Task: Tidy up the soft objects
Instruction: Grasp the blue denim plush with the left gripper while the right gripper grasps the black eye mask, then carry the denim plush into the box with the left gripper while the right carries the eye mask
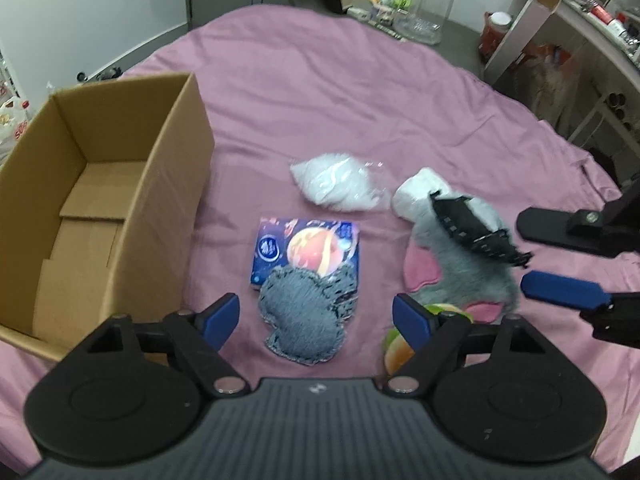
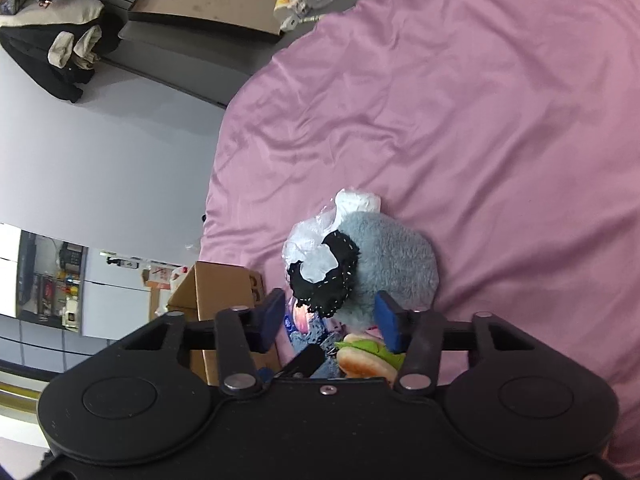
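Note:
On the pink bedsheet (image 1: 360,92) lie a grey fuzzy patch (image 1: 300,316) partly over a printed blue packet (image 1: 308,248), a clear bag of white stuffing (image 1: 336,184), a white soft roll (image 1: 416,192), a grey plush with pink ears (image 1: 460,272), a black fabric piece (image 1: 472,228) on it, and a burger plush (image 1: 400,344). My left gripper (image 1: 316,316) is open just above the grey patch. My right gripper (image 2: 330,318) is open over the black fabric (image 2: 324,280) and grey plush (image 2: 396,260); its fingers (image 1: 568,288) show at right in the left wrist view.
An open, empty cardboard box (image 1: 100,200) stands on the bed at left. Beyond the bed are a clear plastic jar (image 1: 428,0), a cardboard tube (image 1: 520,28) and a cluttered shelf (image 1: 600,20). A wall and dark clothes (image 2: 60,40) show in the right wrist view.

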Tool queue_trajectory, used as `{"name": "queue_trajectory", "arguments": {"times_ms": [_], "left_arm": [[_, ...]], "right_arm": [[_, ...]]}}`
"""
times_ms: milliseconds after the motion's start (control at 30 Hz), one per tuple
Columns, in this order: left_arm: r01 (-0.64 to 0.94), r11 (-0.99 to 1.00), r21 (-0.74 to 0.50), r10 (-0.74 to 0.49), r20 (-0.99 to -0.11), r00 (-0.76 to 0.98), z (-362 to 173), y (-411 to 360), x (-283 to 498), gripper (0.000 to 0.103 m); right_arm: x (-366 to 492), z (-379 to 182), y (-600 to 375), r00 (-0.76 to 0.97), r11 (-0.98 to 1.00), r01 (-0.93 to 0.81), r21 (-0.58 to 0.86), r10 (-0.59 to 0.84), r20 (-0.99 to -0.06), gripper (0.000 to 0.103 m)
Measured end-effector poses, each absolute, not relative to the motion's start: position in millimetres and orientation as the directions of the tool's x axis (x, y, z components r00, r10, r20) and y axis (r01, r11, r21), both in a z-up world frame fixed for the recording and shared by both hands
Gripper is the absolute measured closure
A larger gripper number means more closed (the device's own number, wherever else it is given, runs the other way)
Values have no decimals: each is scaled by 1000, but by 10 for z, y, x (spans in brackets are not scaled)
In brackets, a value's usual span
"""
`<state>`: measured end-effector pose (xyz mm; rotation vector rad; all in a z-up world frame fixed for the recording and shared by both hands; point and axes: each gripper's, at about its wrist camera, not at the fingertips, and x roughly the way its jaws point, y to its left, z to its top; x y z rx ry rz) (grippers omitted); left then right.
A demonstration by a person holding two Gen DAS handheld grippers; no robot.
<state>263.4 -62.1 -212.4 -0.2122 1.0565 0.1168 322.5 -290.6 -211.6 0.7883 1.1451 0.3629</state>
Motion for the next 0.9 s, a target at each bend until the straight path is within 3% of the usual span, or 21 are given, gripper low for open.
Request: {"name": "queue_trajectory", "arguments": {"times_ms": [267,400,500,533,567,733,900], "left_arm": [[-210,973,-96,14,-884,467,-2341,-663,2680,21],[-217,971,-98,13,-890,457,-2424,-635,2680,24],[-231,968,-96,18,-894,448,-2476,-608,2671,41],[-239,966,-98,20,-894,448,-2481,-592,2663,54],[-245,964,-105,18,-892,452,-2477,-575,2654,58],[-218,968,-123,-3,-878,479,-2369,-569,2614,69],[-196,972,-131,-15,-863,504,-2182,-609,2528,69]], "right_arm": [[3286,-2202,-2921,383,645,136,752,666,-640,62],[3292,-2235,-2922,366,624,137,769,690,-625,75],[3300,-2231,-2906,365,626,123,770,693,-622,90],[3298,-2227,-2908,368,625,119,771,694,-619,91],[3294,-2216,-2908,373,626,111,772,694,-616,92],[3267,-2109,-2926,405,620,74,781,697,-592,92],[3222,-2033,-2931,419,639,56,767,682,-599,92]]}}
